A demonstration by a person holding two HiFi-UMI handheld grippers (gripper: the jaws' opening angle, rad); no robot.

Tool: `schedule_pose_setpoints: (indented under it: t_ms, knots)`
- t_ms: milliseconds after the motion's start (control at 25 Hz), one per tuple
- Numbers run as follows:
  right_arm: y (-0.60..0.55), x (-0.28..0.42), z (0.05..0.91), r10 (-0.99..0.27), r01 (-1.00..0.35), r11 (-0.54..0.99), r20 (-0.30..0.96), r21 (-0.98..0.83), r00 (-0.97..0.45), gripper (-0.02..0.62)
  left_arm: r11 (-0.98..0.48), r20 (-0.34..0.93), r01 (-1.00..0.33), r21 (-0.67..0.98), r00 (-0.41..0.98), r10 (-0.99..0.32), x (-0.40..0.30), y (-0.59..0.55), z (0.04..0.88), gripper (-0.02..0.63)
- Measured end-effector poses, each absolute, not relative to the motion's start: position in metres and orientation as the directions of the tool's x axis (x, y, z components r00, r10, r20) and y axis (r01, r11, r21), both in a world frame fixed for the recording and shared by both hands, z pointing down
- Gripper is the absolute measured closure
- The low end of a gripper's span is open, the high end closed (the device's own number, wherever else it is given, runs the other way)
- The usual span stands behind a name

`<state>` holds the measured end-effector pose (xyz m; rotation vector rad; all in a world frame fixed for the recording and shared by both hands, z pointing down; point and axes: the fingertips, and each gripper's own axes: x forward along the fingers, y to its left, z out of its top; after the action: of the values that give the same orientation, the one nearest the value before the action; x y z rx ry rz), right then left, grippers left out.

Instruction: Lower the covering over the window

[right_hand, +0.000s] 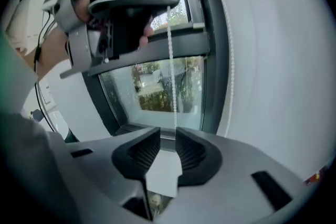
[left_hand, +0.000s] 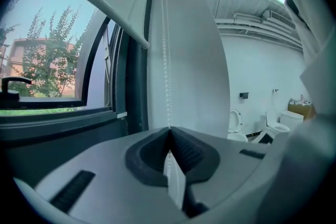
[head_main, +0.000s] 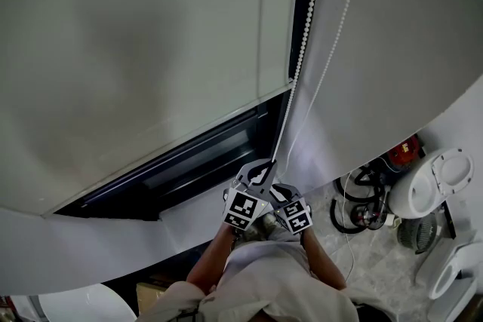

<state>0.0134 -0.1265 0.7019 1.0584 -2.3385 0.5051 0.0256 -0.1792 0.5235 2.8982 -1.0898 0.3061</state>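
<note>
Left gripper (left_hand: 169,131), a grey two-jaw tool with dark ribbed pads, is clamped on the white bead chain (left_hand: 167,60). Its jaws meet with one strand pinched between them. In the head view this gripper (head_main: 263,168) sits low on the chain (head_main: 306,34), whose second strand hangs free just beside it. The chain works the pale grey roller blind (head_main: 136,49), the task's covering, which already hangs over most of the dark-framed window (head_main: 204,154). The blind's bottom rail (left_hand: 113,16) stops short of the sill, leaving a band of glass bare with green trees showing through it. Judged from this, the lowering is well along but unfinished, and that lower band is what is left to cover. Right gripper (right_hand: 163,136), of the same make, stands with its jaws apart; the gripped strand (right_hand: 170,60) comes down to the gap between the pads, but neither pad presses on it. It sits just beside the left one (head_main: 281,194), apparently placed to take the next grip. Farther out, white toilets (head_main: 434,181) stand on the mottled floor to the right.
</note>
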Motion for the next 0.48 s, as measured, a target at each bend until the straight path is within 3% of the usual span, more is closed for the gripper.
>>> schedule_pose_setpoints:
  t_ms: [480]
  knots:
    - [-0.149,0.042,0.469,-0.81,-0.818,0.572,0.201,0.065,-0.55,0.505,-0.757,0.182,-0.652,-0.031,0.741,-0.646,0.022,-0.172,0.523,0.592]
